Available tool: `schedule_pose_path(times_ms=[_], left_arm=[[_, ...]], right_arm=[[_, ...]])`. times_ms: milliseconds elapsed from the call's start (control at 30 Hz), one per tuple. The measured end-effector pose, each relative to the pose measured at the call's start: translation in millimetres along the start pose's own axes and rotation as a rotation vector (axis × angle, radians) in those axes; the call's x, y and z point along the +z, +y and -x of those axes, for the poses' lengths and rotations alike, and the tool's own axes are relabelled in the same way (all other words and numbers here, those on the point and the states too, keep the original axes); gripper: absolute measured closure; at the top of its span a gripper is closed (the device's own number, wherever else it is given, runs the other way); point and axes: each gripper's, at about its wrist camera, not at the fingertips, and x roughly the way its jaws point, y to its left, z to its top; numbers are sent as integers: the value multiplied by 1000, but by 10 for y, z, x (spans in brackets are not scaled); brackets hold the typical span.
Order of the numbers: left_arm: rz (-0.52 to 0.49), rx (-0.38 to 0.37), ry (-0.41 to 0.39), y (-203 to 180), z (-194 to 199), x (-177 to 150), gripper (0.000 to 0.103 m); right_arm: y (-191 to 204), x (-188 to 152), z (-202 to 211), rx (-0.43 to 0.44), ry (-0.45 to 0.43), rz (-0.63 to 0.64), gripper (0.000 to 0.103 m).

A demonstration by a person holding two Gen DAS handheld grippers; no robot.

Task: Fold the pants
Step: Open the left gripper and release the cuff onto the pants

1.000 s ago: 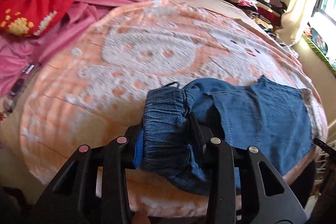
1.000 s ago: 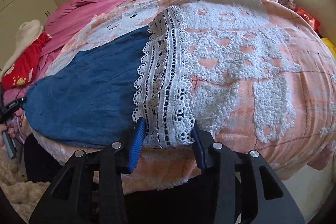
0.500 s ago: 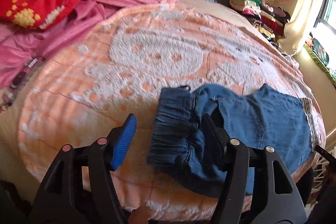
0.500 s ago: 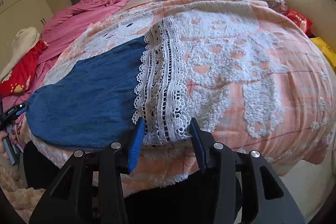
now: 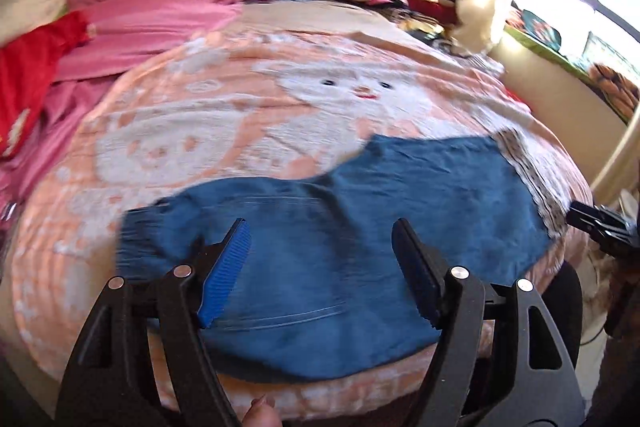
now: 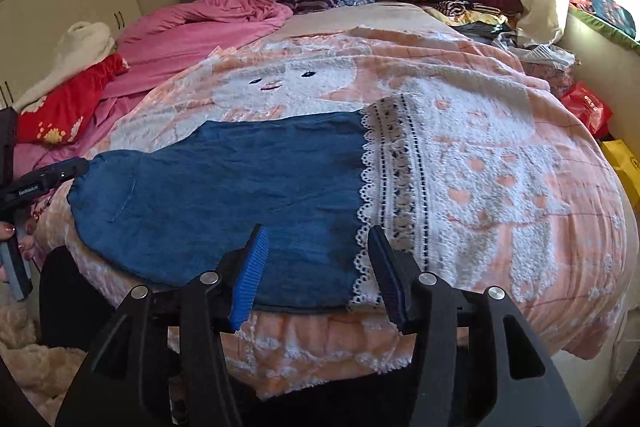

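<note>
The blue denim pants with a white lace hem [image 6: 240, 187] lie flat across the lower middle of the right wrist view, on a peach blanket with white fleecy figures [image 6: 500, 167]; the gathered elastic waistband [image 5: 140, 239] sits at lower left of the left wrist view and the lace hem [image 6: 394, 187] runs down the centre right of the right wrist view.

The left gripper [image 5: 320, 259] stands wide apart with nothing between its pads; its jaws have just been opening, and it hangs above the denim. The right gripper [image 6: 318, 267] is partly spread, its jaws also just opening, and is off the cloth near the lace corner.

The pants look laid out with one leg over the other, and the next fold seems to be hem toward waistband. To do that well, pinch both layers at the hem's corners, lift evenly, and carry the hem over so the edges line up.

At upper left of both views lie a pink quilt [image 6: 200, 27] and a red garment [image 5: 28, 79].
</note>
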Motion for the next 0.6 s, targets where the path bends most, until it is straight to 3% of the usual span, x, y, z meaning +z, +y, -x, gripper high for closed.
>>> schedule_pose_path(times_ms=[133,333,500,600], left_arm=[[-61,-34,69,-262,-335,-87,37],[-91,26,184,-239,-734,-284,37],[-4,-41,192,69,-812,-357,37],[-15,-34,187,30,-817,-349,37]], right_arm=[[76,-6,-230,-12,43,16,53],[-156,-186,-389,-60,107,-49,52],[-352,-282,-346,-13,77,-137,53],[-321,-273,-343,-22,80,-132,53]])
